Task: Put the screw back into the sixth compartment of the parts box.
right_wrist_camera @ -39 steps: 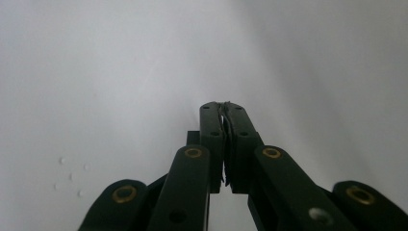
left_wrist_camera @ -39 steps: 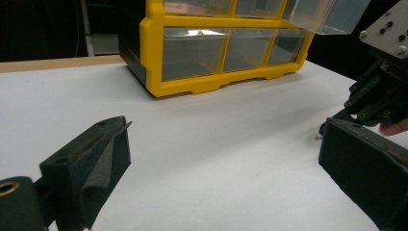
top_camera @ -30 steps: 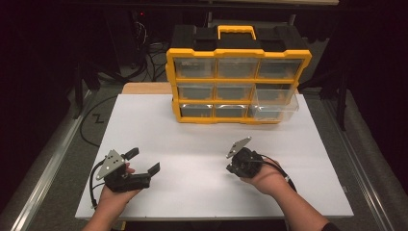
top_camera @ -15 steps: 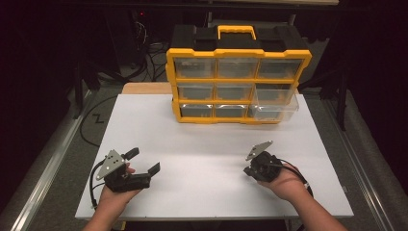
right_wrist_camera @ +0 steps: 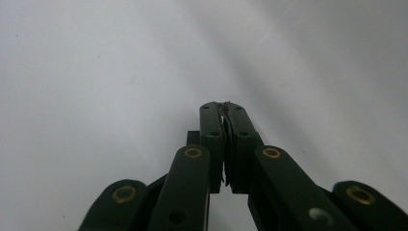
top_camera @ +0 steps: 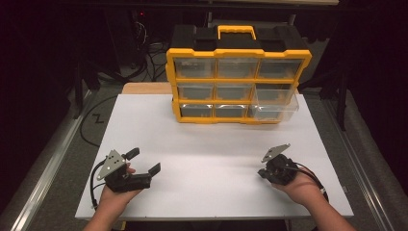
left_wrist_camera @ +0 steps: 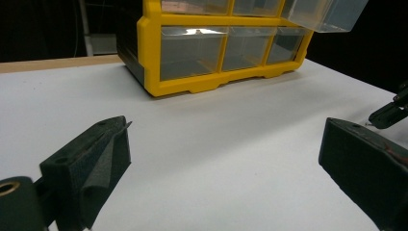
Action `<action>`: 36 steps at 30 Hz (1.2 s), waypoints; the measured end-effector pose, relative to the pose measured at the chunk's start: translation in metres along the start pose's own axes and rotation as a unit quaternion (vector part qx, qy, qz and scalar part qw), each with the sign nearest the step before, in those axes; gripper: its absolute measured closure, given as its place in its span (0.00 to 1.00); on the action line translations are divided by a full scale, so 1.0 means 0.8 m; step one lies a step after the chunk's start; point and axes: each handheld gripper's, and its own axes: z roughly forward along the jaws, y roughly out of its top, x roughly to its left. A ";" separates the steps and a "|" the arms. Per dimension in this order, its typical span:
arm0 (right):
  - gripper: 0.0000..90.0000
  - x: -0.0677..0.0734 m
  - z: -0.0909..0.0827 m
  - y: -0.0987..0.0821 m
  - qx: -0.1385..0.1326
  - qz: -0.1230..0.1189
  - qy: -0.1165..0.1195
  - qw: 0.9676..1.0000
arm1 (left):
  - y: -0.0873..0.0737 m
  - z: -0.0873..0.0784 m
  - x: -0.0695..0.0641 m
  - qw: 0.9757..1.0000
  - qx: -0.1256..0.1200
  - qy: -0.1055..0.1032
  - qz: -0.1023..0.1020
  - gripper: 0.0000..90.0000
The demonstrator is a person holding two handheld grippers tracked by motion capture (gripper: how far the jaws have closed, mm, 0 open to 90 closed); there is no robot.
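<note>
A yellow and black drawer organizer [top_camera: 238, 72] with clear drawers stands at the far side of the white table [top_camera: 211, 139]. Its right-hand drawer [top_camera: 275, 105] is pulled out toward me. My left gripper [top_camera: 143, 161] rests near the front left of the table, its jaws wide open with nothing between them. In the left gripper view, the left gripper [left_wrist_camera: 223, 144] faces the organizer [left_wrist_camera: 192, 82], and the pulled-out drawer [left_wrist_camera: 327, 12] juts out at the top right. My right gripper [top_camera: 262, 173] sits near the front right, held in a hand. Its jaws are pressed together on nothing [right_wrist_camera: 223, 108] just above the bare table.
Cables [top_camera: 144, 48] trail on the dark floor behind the table. A metal rail [top_camera: 53, 163] runs along the left side and another along the right. A wooden edge [top_camera: 144, 88] shows left of the organizer. A broad bare stretch of table lies between the grippers and the organizer.
My right gripper has moved to the right across the front of the table, still shut. The left gripper has stayed where it was, open.
</note>
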 end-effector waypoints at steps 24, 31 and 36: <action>1.00 -0.004 -0.013 0.008 0.007 -0.009 -0.001 1.000 | 0.000 0.000 0.001 1.000 0.002 0.000 -0.001 0.05; 1.00 -0.009 -0.026 0.016 0.008 -0.006 -0.002 1.000 | 0.000 0.000 0.001 1.000 0.001 0.000 -0.001 0.05; 1.00 -0.014 -0.035 0.021 0.006 -0.011 -0.005 1.000 | 0.000 0.000 0.001 1.000 0.001 0.000 -0.002 0.05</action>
